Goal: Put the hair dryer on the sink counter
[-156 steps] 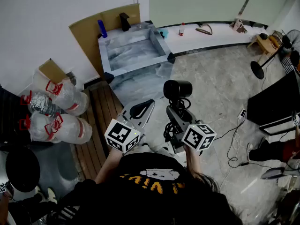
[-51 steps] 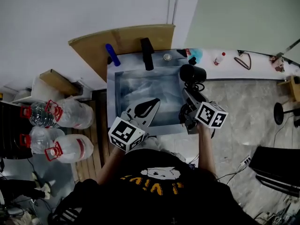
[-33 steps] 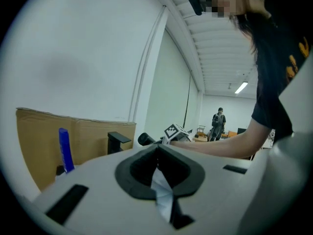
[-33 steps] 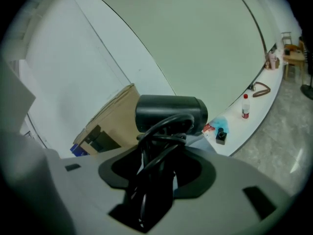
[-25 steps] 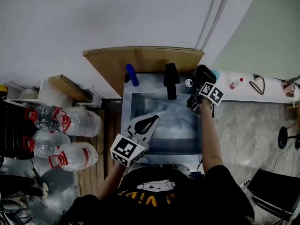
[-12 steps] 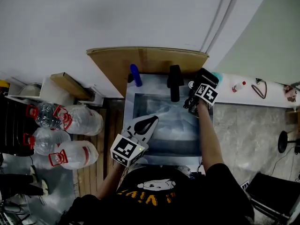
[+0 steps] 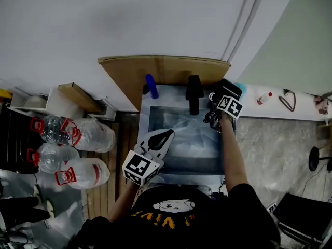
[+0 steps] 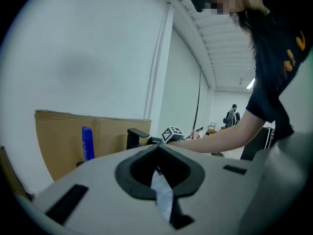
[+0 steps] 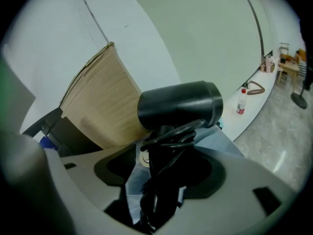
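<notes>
Placement is in its closing stage. The hair dryer (image 9: 178, 104) is standing upright at the far right corner of the sink counter (image 7: 181, 178), just right of the black faucet (image 7: 194, 93). Its cord-wrapped handle is sitting between the jaws of the right gripper (image 9: 164, 173). Those jaws are opening, with gaps showing either side of the handle. Whether the dryer is resting fully on the counter cannot be confirmed. The left gripper (image 8: 157, 150) is hovering closed and empty at the near left. Withdrawing the right gripper appears to be all that is left.
</notes>
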The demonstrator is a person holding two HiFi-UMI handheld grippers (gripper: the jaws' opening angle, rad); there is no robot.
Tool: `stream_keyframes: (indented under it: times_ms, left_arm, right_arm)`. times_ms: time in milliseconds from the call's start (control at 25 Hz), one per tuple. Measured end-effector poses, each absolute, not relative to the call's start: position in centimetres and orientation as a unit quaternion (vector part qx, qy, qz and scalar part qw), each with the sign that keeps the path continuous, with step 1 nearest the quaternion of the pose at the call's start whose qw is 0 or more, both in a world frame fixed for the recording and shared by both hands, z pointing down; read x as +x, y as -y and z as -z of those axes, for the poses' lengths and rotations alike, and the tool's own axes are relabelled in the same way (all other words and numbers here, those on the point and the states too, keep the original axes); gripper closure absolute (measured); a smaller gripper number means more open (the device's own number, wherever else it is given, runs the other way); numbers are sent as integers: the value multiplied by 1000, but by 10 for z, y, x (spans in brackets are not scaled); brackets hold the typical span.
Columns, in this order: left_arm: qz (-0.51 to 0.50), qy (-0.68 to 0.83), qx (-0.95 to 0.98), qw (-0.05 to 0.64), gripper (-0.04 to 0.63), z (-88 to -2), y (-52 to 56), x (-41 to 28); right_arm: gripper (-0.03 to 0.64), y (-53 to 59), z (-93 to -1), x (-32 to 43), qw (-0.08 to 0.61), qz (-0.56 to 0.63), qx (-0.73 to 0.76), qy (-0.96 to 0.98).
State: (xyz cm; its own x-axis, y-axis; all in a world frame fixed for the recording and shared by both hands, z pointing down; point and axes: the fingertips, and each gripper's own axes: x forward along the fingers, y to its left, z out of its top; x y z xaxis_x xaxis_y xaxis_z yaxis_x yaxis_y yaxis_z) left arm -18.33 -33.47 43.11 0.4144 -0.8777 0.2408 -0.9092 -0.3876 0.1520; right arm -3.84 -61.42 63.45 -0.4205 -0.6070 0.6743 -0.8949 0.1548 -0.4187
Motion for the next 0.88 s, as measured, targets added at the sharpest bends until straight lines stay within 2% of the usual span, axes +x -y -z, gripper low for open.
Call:
stream_keyframes:
  times_ms: [440,640,880]
  left_arm:
    - [-56,530,837,128,586,-429,334,-176]
    - [-54,522,842,124,586,-427,336,-167]
    - [-51,508,852,116,586,-424,332,-146]
  right_arm:
    - [342,599,-613,-28,169,-390,506,751]
    - [344,580,-573,-17,167,-319,502,787]
    - [354,539,-514,-6,106,-288,461,833]
